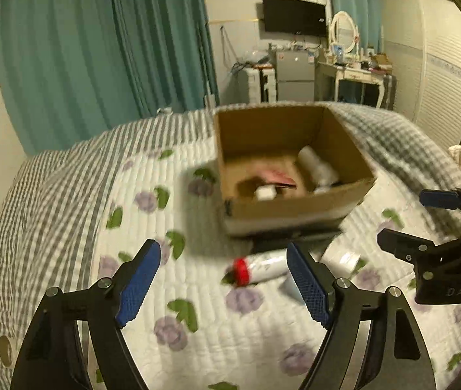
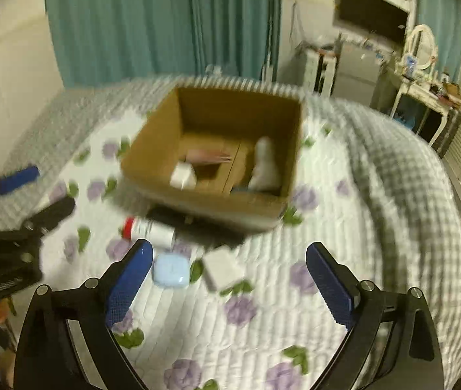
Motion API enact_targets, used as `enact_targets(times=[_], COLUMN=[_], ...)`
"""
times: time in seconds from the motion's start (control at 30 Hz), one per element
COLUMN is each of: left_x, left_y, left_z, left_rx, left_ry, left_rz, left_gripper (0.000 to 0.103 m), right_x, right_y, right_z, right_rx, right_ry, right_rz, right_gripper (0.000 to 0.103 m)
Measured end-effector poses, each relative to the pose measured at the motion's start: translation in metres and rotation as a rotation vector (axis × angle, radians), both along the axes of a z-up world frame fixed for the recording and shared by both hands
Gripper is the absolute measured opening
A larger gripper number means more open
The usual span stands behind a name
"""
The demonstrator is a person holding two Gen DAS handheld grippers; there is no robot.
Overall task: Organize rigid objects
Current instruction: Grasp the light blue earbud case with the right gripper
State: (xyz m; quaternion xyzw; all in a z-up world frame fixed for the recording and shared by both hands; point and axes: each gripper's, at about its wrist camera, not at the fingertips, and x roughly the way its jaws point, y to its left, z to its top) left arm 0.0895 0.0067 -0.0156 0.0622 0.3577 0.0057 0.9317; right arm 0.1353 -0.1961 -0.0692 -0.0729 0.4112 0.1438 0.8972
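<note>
I read the sorting as partly done. The cardboard box [image 2: 217,159] sits on the bed [image 2: 344,260], and already inside it I can see a white bottle [image 2: 264,165] against its right wall, a small white block [image 2: 183,175] near its front wall, and something pink and flat [image 2: 209,156] on its floor.

Still out on the quilt, all just in front of the box: a white tube with a red cap [image 2: 149,229], a pale blue rounded case [image 2: 169,271] and a white boxy item [image 2: 222,268]. A dark flat thing [image 2: 194,224] lies against the box's front edge; blur keeps me from naming it.

My left claw [image 1: 224,279] is spread wide and empty, with the red-capped tube between its fingers but untouched. My right claw [image 2: 227,282] is also wide and empty, hovering over the blue case and white item. So at least three pieces remain, by my count.
</note>
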Motion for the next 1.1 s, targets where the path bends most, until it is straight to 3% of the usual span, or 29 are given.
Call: enact_targets(times=[0.1, 0.23, 0.43, 0.57, 0.63, 0.7, 0.87, 1.1], left_x=[-0.001, 0.004, 0.011, 0.018, 0.019, 0.019, 0.023, 0.051], left_y=[0.013, 0.021, 0.030, 0.037, 0.038, 0.038, 0.029, -0.010], left_z=[-0.021, -0.047, -0.074, -0.085, -0.087, -0.088, -0.086, -0.093], left_rx=[-0.008, -0.006, -0.013, -0.061, -0.069, -0.064, -0.090, -0.137], left_ry=[0.015, 0.043, 0.089, 0.130, 0.137, 0.141, 0.165, 0.237], left_rz=[-0.011, -0.023, -0.020, -0.007, -0.003, 0.000, 0.008, 0.000], left_gripper=[0.082, 0.082, 0.082, 0.082, 0.082, 0.082, 0.082, 0.082], right_x=[-0.004, 0.001, 0.020, 0.034, 0.039, 0.039, 0.028, 0.032], right_y=[0.013, 0.032, 0.051, 0.058, 0.059, 0.056, 0.027, -0.008], right_z=[-0.035, -0.080, -0.113, -0.123, -0.129, -0.130, -0.097, -0.081], right_rx=[0.019, 0.101, 0.109, 0.119, 0.123, 0.119, 0.205, 0.127], right_ry=[0.022, 0.123, 0.176, 0.204, 0.220, 0.212, 0.112, 0.030], right_rz=[-0.017, -0.010, -0.007, 0.001, 0.002, -0.010, -0.091, -0.178], right_gripper=[0.096, 0.091, 0.082, 0.074, 0.062, 0.050, 0.050, 0.050])
